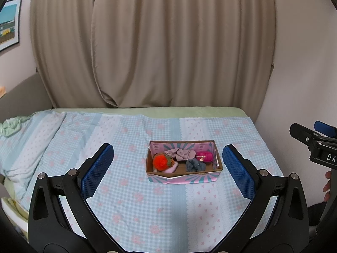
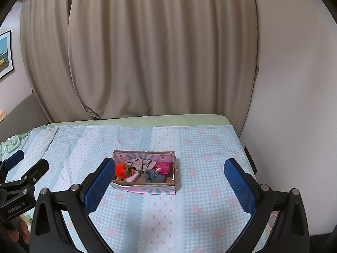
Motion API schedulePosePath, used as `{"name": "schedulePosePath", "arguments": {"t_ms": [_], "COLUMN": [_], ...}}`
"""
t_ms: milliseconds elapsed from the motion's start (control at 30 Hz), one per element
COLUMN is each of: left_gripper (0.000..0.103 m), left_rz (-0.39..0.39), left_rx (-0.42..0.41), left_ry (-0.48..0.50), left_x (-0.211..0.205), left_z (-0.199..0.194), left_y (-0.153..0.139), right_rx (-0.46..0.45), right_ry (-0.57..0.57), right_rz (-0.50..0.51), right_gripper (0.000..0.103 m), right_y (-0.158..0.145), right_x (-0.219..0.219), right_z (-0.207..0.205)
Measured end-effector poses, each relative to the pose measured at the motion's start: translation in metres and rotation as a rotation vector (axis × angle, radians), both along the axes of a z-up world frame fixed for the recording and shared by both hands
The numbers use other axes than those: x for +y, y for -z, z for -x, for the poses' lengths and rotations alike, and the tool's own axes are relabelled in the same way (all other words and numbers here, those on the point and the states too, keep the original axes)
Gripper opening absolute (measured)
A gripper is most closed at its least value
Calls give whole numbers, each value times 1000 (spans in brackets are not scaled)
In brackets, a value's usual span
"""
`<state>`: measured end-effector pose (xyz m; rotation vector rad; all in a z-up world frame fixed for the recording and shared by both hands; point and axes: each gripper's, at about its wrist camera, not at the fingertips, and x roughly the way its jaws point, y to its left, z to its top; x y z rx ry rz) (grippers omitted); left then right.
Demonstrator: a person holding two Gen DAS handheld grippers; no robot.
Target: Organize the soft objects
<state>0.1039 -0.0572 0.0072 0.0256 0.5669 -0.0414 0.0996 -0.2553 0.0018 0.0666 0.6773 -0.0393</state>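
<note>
Here both the left gripper [image 1: 168, 164] and the right gripper [image 2: 167, 184] are spread wide and empty, above the bedspread [image 1: 147, 206]. The soft objects lie in the cardboard box [image 1: 183, 178]; the orange pompom [image 1: 161, 162] looks light and squashy, so I would pinch its middle gently.

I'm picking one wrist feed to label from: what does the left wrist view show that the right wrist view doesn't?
Only the left wrist view: the right gripper entering at its right edge, and the box's orange pompom unobstructed.

Only the right wrist view: the left gripper at its left edge, and a dark strip on the wall beside the bed.

Both: the open cardboard box with a grey bundle and magenta pouch, the checked bedspread, and beige curtains.
</note>
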Motion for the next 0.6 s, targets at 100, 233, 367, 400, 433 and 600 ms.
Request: {"name": "schedulePosePath", "arguments": {"t_ms": [100,233,367,400,433,600], "left_gripper": [103,103,103,103,103,103], "left_rz": [-1,-1,9,7,3,-5], "left_rx": [-1,-13,-45,-46,-45,-37], "left_ry": [5,6,6,3,6,15], "left_x": [-2,-2,-1,-1,-2,-2], "left_z": [1,2,6,6,5,3], "left_y": [1,2,1,1,2,9], "right_rx": [0,-2,-1,0,2,16], "right_ry": [0,3,6,7,8,12], "right_rz": [2,-3,-1,-1,-1,-6], "right_gripper": [103,103,103,103,103,103], "right_y": [0,-1,0,0,1,2], "right_x": [0,-1,-1,-1,-1,-3], "right_z": [0,-1,-1,-1,-2,-4]}}
